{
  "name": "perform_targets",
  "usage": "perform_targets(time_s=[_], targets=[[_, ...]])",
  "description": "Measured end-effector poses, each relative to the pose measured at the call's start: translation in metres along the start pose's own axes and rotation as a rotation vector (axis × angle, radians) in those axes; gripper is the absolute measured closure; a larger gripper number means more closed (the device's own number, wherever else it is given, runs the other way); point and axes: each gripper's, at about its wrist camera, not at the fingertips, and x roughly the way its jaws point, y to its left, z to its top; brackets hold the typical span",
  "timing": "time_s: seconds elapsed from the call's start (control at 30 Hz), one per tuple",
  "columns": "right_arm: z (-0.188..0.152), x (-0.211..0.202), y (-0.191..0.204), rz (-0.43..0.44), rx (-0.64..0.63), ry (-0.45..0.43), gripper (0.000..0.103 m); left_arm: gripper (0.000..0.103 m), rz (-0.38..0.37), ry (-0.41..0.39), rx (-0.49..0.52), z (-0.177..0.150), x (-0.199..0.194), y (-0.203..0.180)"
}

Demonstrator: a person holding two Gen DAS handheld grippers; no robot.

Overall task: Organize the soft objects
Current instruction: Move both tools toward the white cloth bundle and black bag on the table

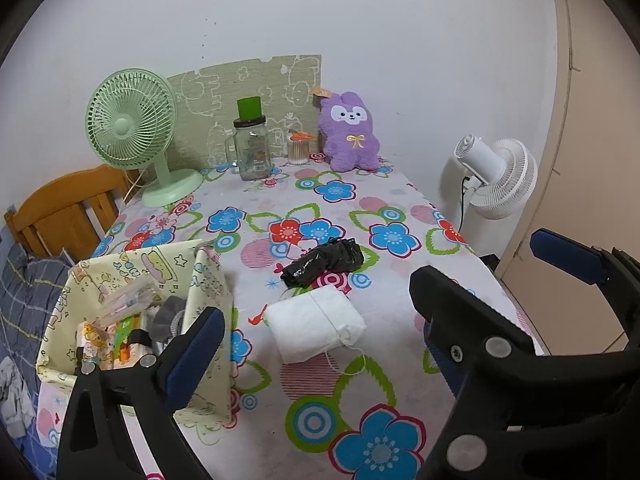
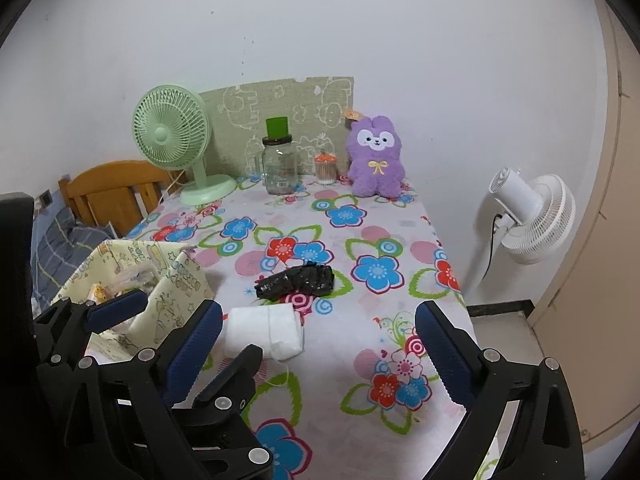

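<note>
My desk (image 1: 400, 200) wears a flowered cloth. At its near left corner stands the yellow fabric bin (image 1: 208, 280), already holding small packets. Against the far wall sits the purple plush (image 1: 350, 132). In the middle lies the white folded pad (image 1: 316, 326), and just beyond it, close but apart, the black crumpled bag (image 1: 324, 262). My left jaws (image 1: 316, 340) stand released, framing the pad without touching. My right jaws (image 2: 316, 340) gape wide beside them, empty.
</note>
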Motion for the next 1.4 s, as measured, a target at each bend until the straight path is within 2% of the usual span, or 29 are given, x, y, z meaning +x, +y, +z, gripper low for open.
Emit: perform_targets(time_s=[0.33, 0.93, 1.4], targets=[[-0.007, 0.030, -0.019, 0.006, 0.007, 0.047, 0.004, 0.003, 0.003, 0.051, -0.025, -0.003, 0.034, -0.010], [-0.030, 0.100, -0.031, 0.005, -0.004, 0.153, 0.004, 0.006, 0.105, 0.166, -0.119, -0.027, 0.099, -0.006], [-0.027, 0.132, -0.044, -0.006, 0.058, 0.195, 0.004, 0.006, 0.101, 0.211, -0.156, -0.017, 0.130, -0.001]])
